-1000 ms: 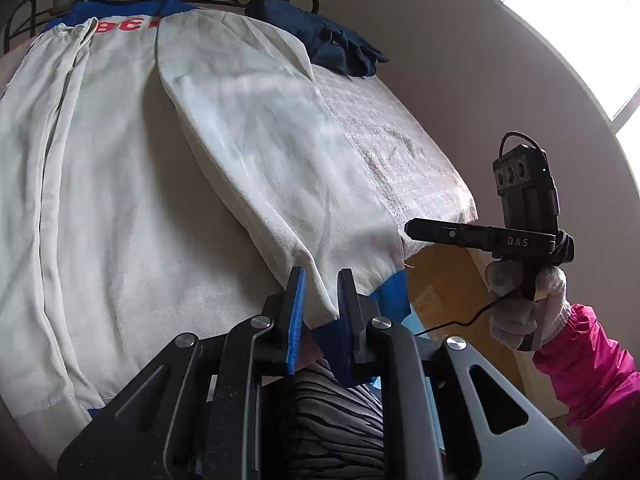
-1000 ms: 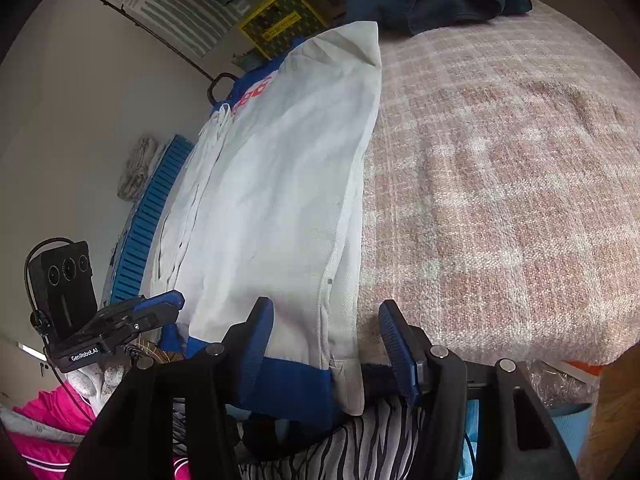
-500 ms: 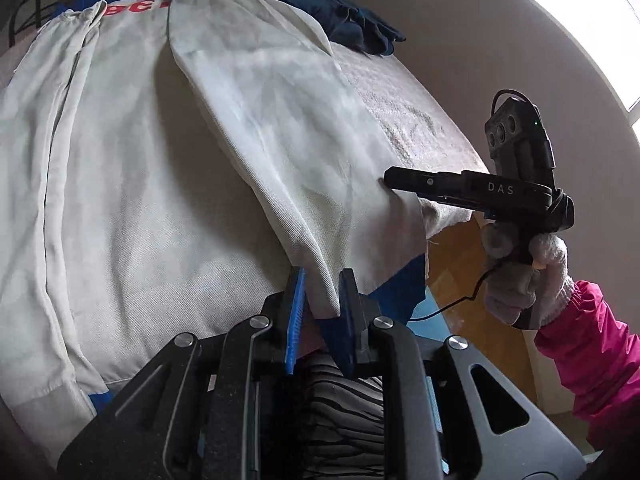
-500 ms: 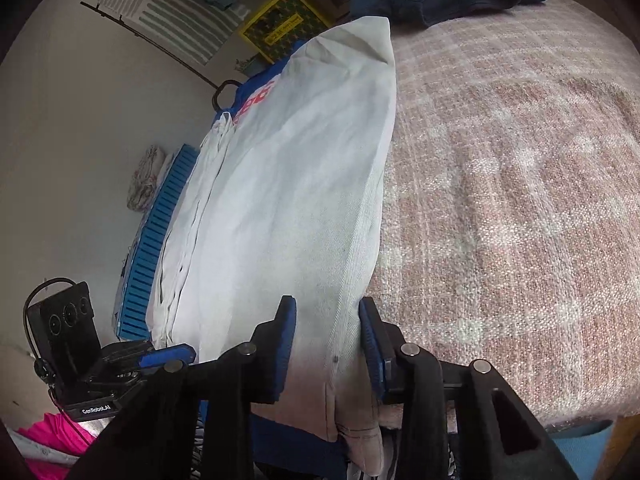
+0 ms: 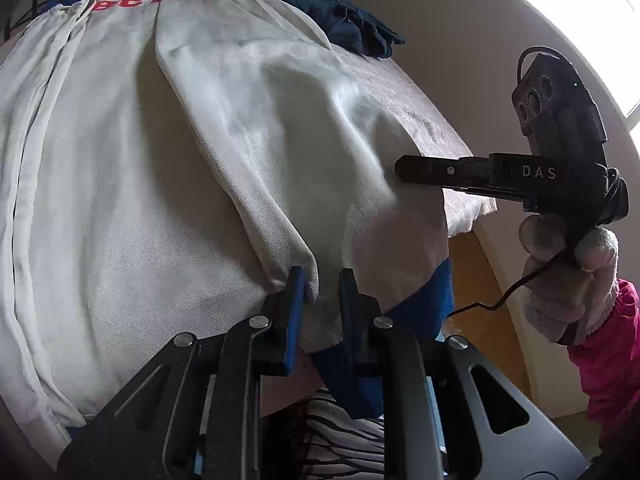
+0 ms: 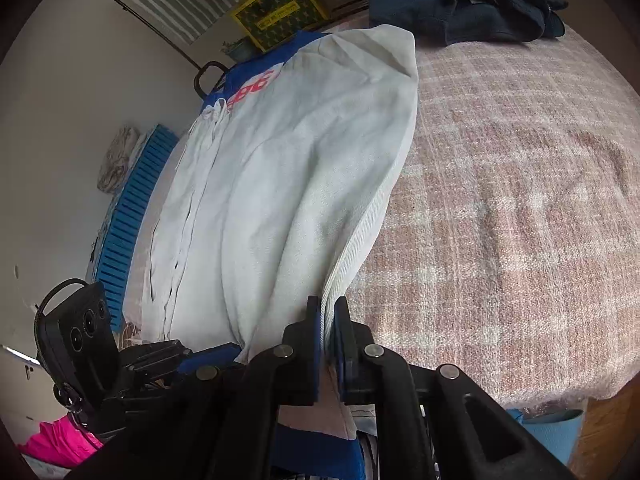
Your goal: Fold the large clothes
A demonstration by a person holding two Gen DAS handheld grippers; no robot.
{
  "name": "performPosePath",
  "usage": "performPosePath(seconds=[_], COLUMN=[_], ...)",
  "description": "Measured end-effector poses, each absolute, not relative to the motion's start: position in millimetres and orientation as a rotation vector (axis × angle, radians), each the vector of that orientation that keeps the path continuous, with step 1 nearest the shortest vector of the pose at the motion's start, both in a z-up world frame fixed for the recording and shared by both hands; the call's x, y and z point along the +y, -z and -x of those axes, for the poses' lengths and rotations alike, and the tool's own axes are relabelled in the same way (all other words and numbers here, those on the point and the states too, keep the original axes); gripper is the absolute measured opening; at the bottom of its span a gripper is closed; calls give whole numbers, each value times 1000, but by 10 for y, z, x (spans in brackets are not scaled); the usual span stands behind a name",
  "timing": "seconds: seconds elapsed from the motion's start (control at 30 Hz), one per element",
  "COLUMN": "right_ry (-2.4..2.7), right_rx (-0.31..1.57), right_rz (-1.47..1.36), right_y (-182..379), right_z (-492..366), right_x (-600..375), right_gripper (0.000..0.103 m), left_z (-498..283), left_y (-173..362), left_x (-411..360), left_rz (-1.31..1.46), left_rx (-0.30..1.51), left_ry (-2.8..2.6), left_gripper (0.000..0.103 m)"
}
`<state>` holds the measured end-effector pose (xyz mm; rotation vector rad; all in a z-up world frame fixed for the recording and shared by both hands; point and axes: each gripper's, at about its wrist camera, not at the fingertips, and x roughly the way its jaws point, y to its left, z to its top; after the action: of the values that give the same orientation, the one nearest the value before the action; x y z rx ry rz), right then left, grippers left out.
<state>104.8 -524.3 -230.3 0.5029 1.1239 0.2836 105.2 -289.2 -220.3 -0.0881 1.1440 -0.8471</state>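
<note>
Jaws: both grippers (image 5: 318,280) (image 6: 327,312) clamp white garment (image 6: 288,184) | navy clothes (image 6: 460,4) far corner

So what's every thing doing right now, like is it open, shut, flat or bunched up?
White garment: spread on the bed, right edge lifted and pulled taut.
Left gripper: shut on the white garment near its blue hem.
Right gripper: shut on the white garment's edge.
Dark blue clothes: crumpled in a heap.
Plaid blanket: lying flat.
</note>
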Motion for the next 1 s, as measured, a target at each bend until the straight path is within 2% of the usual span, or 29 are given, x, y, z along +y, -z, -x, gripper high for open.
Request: performPosePath(seconds=[0.2,0.43,0.6,0.77,0.93,1.0], right_ry=[-295,-361,-429,-479,-495,-528], right_rx=[1114,1130,1177,1246,1292,1301], right_rz=[-299,-90,22,52,43,-21], right_y=[1903,1717,1882,2286,2587,2577], right_z=[-1172,-1439,-1659,-1835,-1892,-1897], right_x=[-4746,-4004,-3366,-2915,-2831,-2919], right_gripper=[4,3,4,4,4,9], left_z=[-988,-1006,-1051,-1089,-1094,-1118], left_y=[1932,1611,1501,1556,1657,1695], left_x=[-2478,-1558,-868,-357,-226,-281], left_rz=[211,407,496,575,584,583], left_rx=[1089,981,913,904,919,933], left_ry=[848,739,619,513,485,499], left_gripper=[15,15,15,15,15,15])
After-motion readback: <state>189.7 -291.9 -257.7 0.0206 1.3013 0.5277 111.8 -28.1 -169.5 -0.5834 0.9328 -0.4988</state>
